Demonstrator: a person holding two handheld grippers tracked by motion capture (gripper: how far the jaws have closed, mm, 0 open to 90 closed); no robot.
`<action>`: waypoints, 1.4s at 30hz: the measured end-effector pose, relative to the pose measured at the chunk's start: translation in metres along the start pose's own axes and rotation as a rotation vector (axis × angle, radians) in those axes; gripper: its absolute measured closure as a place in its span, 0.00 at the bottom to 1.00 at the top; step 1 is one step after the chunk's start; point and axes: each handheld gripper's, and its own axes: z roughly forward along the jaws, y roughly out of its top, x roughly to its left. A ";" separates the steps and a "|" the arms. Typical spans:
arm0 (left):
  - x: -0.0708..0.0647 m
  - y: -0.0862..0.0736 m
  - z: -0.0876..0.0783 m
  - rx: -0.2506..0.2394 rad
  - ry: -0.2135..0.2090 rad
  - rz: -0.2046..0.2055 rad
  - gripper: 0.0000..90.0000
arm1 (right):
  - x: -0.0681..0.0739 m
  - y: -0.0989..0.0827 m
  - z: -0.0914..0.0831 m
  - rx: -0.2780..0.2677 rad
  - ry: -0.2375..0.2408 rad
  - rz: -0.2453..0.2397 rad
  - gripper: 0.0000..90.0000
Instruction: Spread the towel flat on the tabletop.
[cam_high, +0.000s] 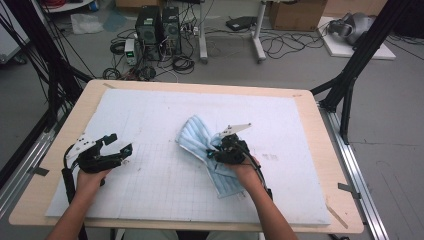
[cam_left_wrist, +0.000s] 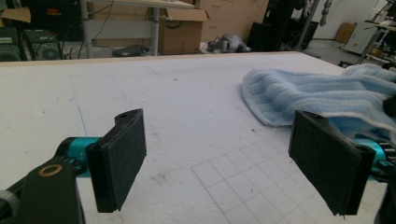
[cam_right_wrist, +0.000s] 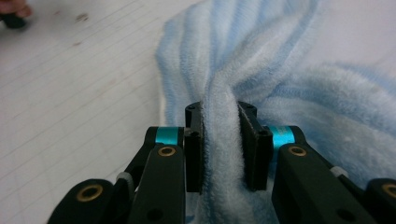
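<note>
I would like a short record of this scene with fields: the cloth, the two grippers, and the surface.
cloth: light blue striped towel, bunched, lying on the mat
right hand-held gripper: shut on a raised fold of the towel
left hand-held gripper: jaws wide apart, nothing between them, apart from the towel
surface: white mat with a drawn grid on a wooden table

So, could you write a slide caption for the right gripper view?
Right claw shut on a raised fold of the light blue striped towel over the white gridded mat.
</note>
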 end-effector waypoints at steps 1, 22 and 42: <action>0.000 0.000 0.000 0.000 0.001 0.000 0.22 | 0.007 -0.002 0.004 0.015 0.023 -0.014 0.82; -0.015 0.005 0.017 0.072 -0.074 -0.033 0.27 | -0.057 -0.007 -0.019 -0.029 -0.167 0.192 0.66; -0.052 0.025 0.074 0.154 -0.151 -0.041 0.27 | 0.016 -0.034 -0.022 0.070 0.076 -0.020 0.88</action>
